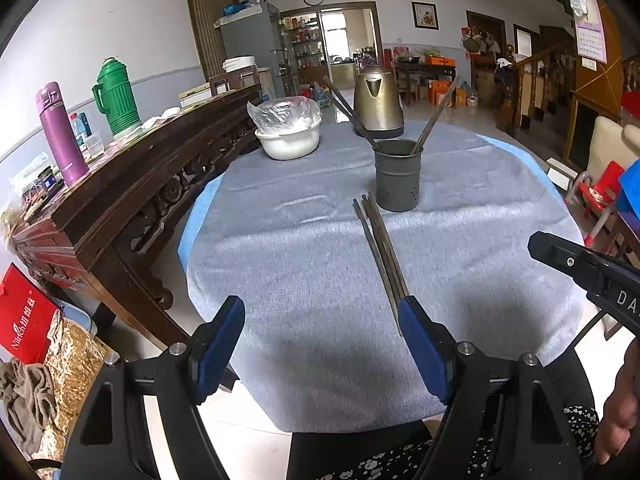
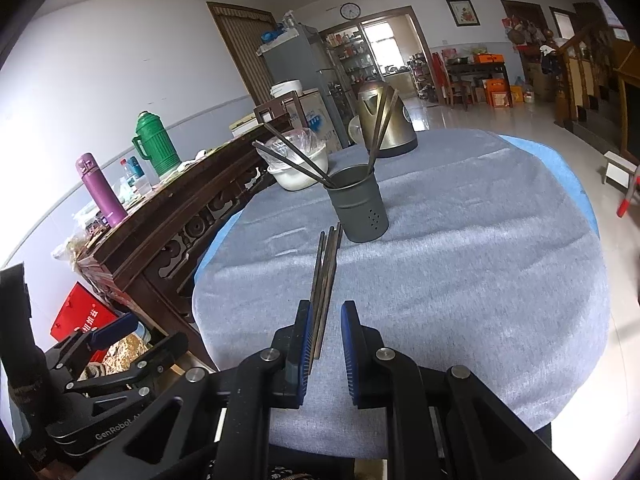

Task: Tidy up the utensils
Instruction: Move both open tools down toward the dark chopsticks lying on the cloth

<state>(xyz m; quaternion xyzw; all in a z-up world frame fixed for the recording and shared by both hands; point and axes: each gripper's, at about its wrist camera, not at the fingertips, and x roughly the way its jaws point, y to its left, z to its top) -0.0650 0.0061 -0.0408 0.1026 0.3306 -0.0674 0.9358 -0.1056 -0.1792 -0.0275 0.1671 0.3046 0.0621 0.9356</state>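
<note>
Several dark chopsticks lie together on the grey tablecloth, pointing at a grey metal utensil cup that holds several more chopsticks. My left gripper is open above the near table edge, its right finger beside the near ends of the chopsticks. In the right wrist view the chopsticks run from the cup toward my right gripper. It is open, with the chopsticks' near ends between its fingers, close to the left pad. It holds nothing.
A metal kettle and a white bowl covered with plastic stand at the table's far side. A dark wooden sideboard along the left carries a purple flask and a green thermos. A red stool stands at the right.
</note>
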